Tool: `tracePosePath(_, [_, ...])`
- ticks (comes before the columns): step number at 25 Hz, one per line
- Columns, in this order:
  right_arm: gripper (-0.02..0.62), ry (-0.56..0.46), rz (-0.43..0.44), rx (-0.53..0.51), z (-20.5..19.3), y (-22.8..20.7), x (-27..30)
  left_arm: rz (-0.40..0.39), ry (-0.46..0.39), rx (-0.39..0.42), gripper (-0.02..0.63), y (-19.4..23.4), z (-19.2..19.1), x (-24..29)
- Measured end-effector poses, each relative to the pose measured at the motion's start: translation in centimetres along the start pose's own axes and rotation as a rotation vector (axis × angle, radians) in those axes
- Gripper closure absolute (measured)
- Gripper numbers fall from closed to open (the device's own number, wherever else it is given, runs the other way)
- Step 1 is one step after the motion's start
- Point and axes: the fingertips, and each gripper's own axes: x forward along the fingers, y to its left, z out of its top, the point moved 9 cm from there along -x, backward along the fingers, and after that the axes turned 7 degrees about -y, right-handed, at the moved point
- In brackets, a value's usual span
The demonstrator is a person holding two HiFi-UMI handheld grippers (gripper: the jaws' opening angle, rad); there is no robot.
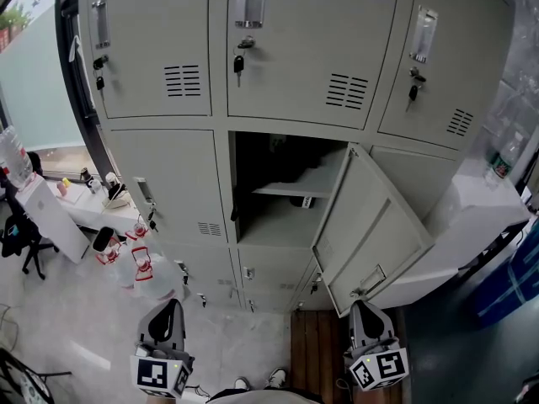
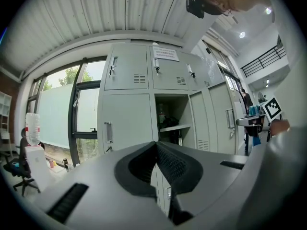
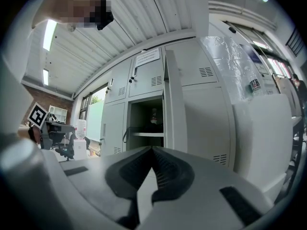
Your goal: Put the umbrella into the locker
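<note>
The grey locker bank fills the head view. One middle locker (image 1: pixel 278 217) stands open, its door (image 1: pixel 370 230) swung out to the right. A dark bundle (image 1: pixel 290 165) lies on its inner shelf, and a small dark piece (image 1: pixel 305 202) hangs just below the shelf; I cannot tell whether this is the umbrella. My left gripper (image 1: pixel 164 311) is low at the left and my right gripper (image 1: pixel 368 312) low at the right, both well back from the lockers. The left gripper (image 2: pixel 156 143) and the right gripper (image 3: pixel 152 148) are shut, with nothing between their pads. Both point at the open locker (image 2: pixel 170 121) (image 3: pixel 144 123).
Clear water bottles with red labels (image 1: pixel 139 263) stand on the floor at the lockers' left foot. A white desk (image 1: pixel 50 217) and a black chair (image 1: pixel 21 241) are further left. A white cabinet (image 1: pixel 480 217) adjoins the right side. Keys (image 1: pixel 239 62) hang in the upper doors.
</note>
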Motion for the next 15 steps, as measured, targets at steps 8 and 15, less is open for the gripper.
tracePosePath(8, [0.578,-0.009,0.005,0.002,0.3,0.4,0.1,0.0,0.004,-0.009,0.584,0.4,-0.1,-0.3])
tracePosePath(15, [0.578,-0.022,-0.022,-0.015,1.1,0.5,-0.6,-0.03,0.015,-0.04,0.584,0.6,-0.3,-0.5])
